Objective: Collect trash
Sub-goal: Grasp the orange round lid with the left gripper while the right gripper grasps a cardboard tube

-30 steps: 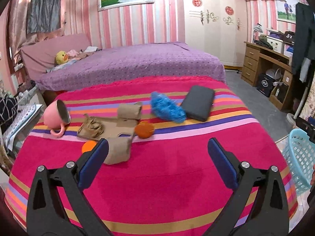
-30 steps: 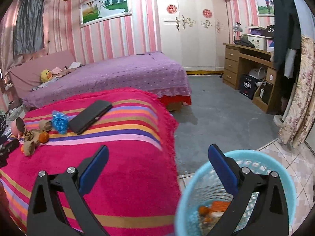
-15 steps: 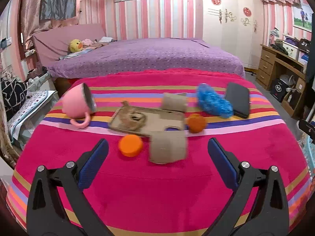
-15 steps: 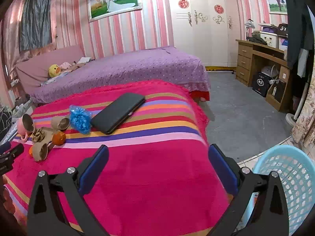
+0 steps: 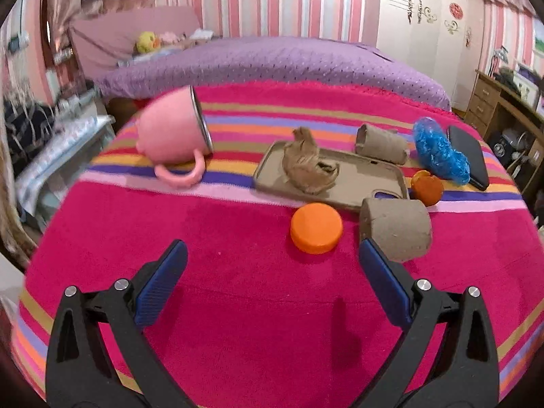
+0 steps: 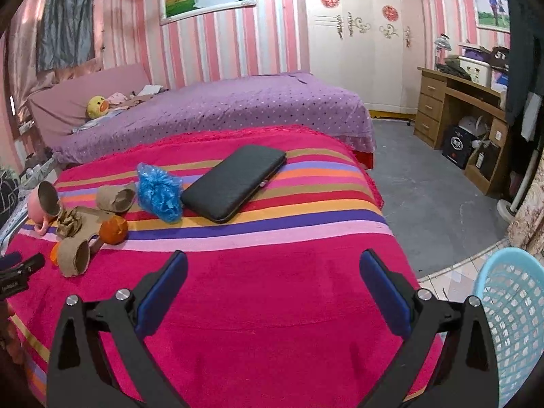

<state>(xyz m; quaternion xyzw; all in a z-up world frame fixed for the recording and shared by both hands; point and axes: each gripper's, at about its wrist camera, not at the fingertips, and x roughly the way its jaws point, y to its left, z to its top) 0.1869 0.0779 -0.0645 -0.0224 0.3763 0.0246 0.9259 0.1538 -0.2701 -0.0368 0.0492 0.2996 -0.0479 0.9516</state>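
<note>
Trash lies on the striped red blanket (image 5: 238,306): an orange cap (image 5: 316,227), a cardboard roll (image 5: 396,229), a second roll (image 5: 380,143), an orange peel (image 5: 426,188), a crumpled brown paper (image 5: 309,166) on a tan phone case (image 5: 360,176), and a blue plastic wad (image 5: 438,151). My left gripper (image 5: 270,265) is open and empty, just short of the cap and near roll. My right gripper (image 6: 272,277) is open and empty over the blanket, right of the pile (image 6: 85,231). A light blue basket (image 6: 513,309) stands at the lower right.
A pink mug (image 5: 173,136) lies on its side at the left. A black wallet (image 6: 234,176) lies beside the blue wad (image 6: 158,193). A purple bed (image 6: 221,108) stands behind, a wooden desk (image 6: 465,108) at the right, grey floor between.
My left gripper has moved left and closer to the trash pile; the cap and roll now lie just ahead of its fingers. My right gripper swung left, away from the basket, over the blanket.
</note>
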